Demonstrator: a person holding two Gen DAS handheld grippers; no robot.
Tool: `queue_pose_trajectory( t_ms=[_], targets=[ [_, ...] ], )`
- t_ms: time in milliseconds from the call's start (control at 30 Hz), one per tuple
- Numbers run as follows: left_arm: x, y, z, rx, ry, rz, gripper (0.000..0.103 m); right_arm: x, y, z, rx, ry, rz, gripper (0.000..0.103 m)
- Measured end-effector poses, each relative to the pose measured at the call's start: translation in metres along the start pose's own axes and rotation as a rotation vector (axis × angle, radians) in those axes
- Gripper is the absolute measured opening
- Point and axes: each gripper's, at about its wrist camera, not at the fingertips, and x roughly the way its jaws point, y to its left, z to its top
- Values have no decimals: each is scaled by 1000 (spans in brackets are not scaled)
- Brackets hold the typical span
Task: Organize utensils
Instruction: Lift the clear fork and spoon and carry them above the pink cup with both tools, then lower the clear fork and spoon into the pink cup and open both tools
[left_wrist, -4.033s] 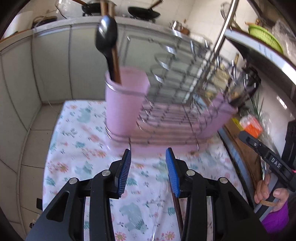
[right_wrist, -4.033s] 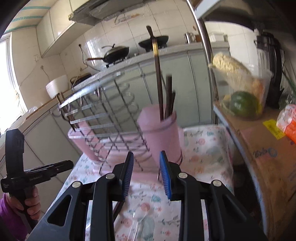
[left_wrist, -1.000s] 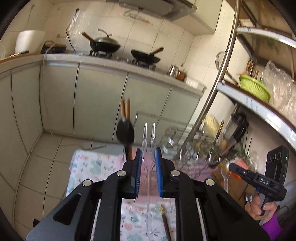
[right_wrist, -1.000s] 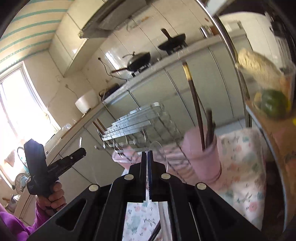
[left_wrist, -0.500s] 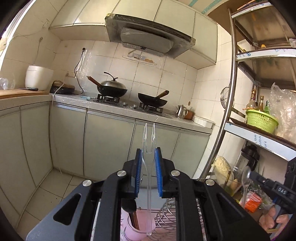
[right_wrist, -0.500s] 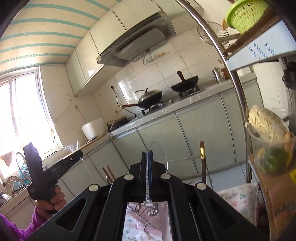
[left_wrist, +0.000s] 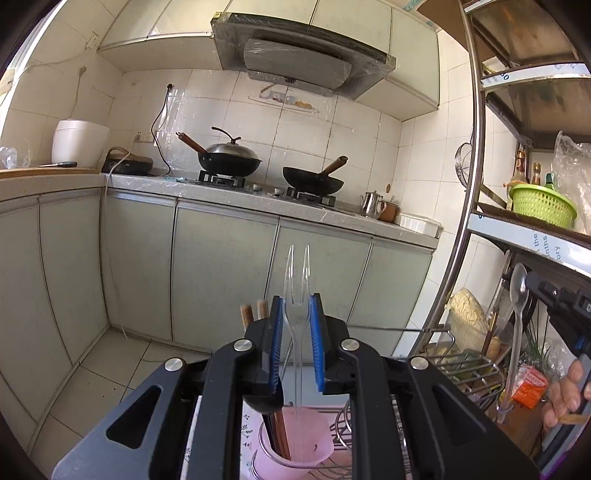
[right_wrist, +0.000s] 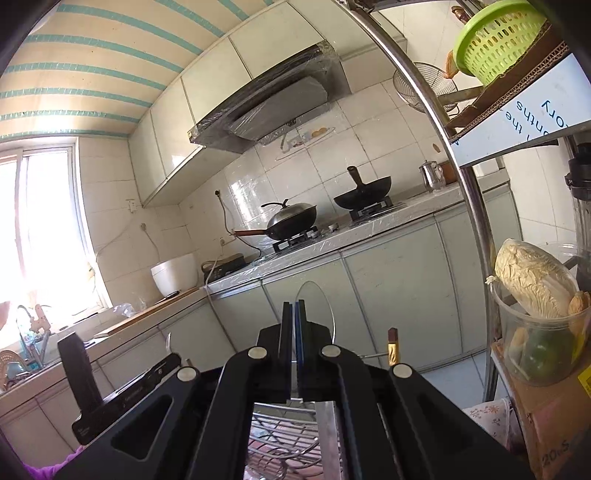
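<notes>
My left gripper (left_wrist: 296, 308) is shut on a clear plastic fork (left_wrist: 296, 280), tines up, handle hanging down over the pink utensil cup (left_wrist: 312, 448). A black spoon (left_wrist: 266, 402) and brown chopsticks (left_wrist: 253, 314) stand in that cup. My right gripper (right_wrist: 294, 308) is shut on a clear plastic spoon (right_wrist: 317, 299), whose bowl sticks up past the blue pads. The left wrist view shows this spoon (left_wrist: 517, 291) hanging from the right gripper (left_wrist: 554, 295) at the far right. The right wrist view shows the left gripper (right_wrist: 122, 391) at lower left and a chopstick tip (right_wrist: 392, 347).
A wire dish rack (right_wrist: 280, 439) lies under the right gripper, on a flowered cloth (right_wrist: 487, 413). A steel shelf post (left_wrist: 469, 192) rises at the right, with a green basket (left_wrist: 543, 205) and a tub of cabbage (right_wrist: 535, 291). Behind are cabinets and two woks (left_wrist: 229, 158).
Both grippers have risen and tilted up with their utensils. The pink cup now shows under the left gripper, and the rack has dropped low in the right wrist view.
</notes>
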Motion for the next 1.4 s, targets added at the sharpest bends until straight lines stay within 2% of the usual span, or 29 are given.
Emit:
queue_pose_trajectory(
  t_ms=[433, 833, 1267, 1400],
  targets=[
    [12, 5, -24, 8, 6, -27, 14, 22, -18, -33, -79, -65, -86, 1],
    [10, 4, -36, 0, 42, -39, 14, -2, -22, -60, -25, 6, -90, 1],
    [5, 12, -53, -42, 112, -25, 14, -10, -25, -108, 33, 157, -139, 2],
    [4, 18, -56, -67, 129, -16, 14, -14, -23, -112, 22, 154, -150, 2]
  ],
)
